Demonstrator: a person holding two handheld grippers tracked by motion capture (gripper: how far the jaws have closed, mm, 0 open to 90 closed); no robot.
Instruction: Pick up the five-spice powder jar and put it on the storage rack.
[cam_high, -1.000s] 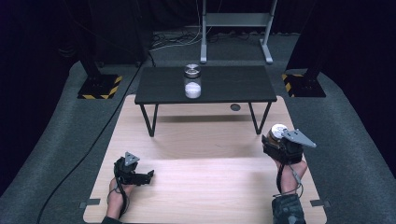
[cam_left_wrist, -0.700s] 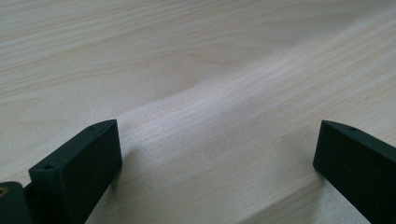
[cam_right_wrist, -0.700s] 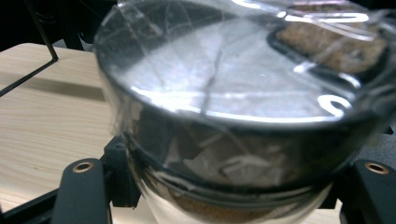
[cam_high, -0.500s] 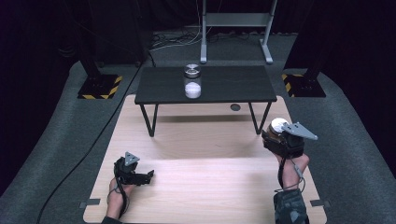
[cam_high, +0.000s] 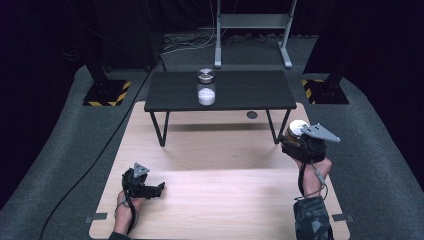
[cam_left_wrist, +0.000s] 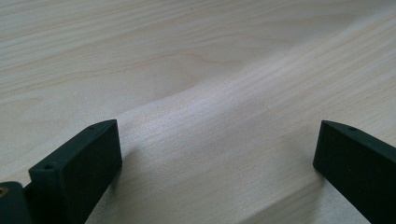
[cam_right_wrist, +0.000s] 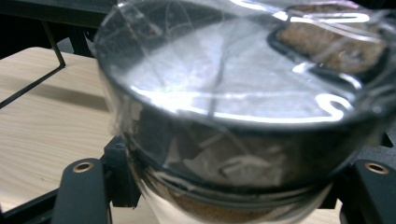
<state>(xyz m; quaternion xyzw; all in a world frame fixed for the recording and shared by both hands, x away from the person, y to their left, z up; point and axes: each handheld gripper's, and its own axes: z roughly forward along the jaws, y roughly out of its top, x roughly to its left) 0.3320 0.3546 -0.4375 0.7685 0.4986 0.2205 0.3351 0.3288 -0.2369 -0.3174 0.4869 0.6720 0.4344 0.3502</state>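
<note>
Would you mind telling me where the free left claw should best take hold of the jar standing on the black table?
Probably the jar is best taken around its clear body, just under the metal lid, approaching level from the near edge of the black table. It stands upright and alone, so both sides are free for the left claw, whose jaws stand open.

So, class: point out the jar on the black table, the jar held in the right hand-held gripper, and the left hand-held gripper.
table jar (cam_high: 206, 92), high view, glass side
held jar (cam_right_wrist: 224, 88), right gripper view, lid top
left hand-held gripper (cam_high: 161, 188), high view, between fingertips
</note>
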